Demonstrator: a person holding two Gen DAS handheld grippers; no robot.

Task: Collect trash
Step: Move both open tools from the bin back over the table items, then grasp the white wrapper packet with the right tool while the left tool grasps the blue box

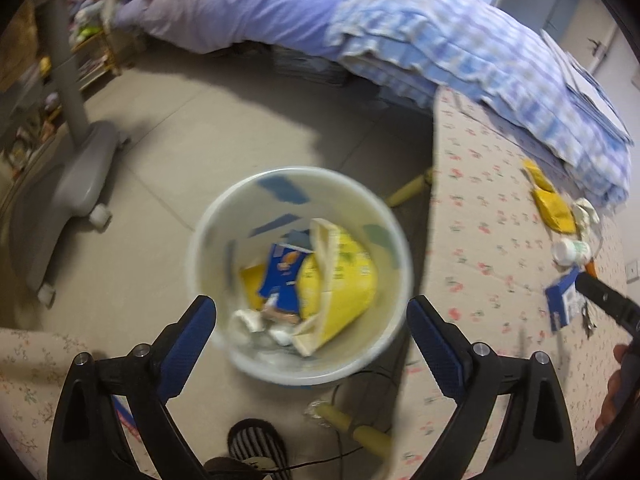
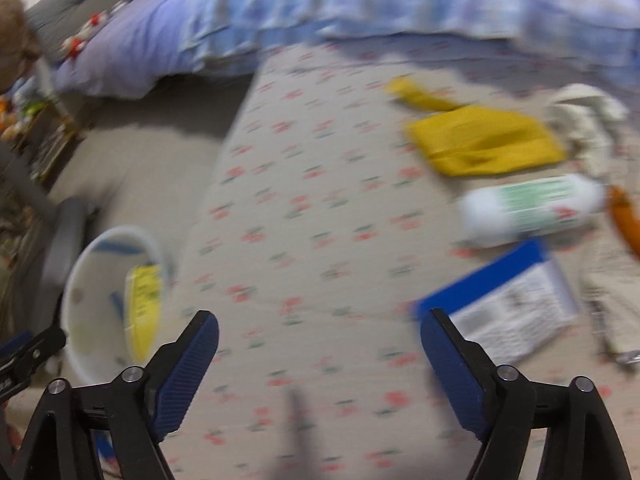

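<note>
The left gripper (image 1: 312,320) is hanging wide open and empty over the bin (image 1: 224,216), which is sitting on the floor (image 1: 200,120) at frame centre, already holding wrappers. The right gripper (image 2: 320,340) is also gaping empty, over the floral cloth (image 2: 312,200). Remaining trash is lying to its upper right: a blue box (image 2: 500,300) nearest, just past the right finger, long axis slanting up-right; beyond it a white bottle (image 2: 528,208) lying sideways, a yellow bag (image 2: 480,144) and crumpled tissue (image 2: 584,116). The right hand is nearer. A bed (image 1: 248,12) is filling the top of both views.
</note>
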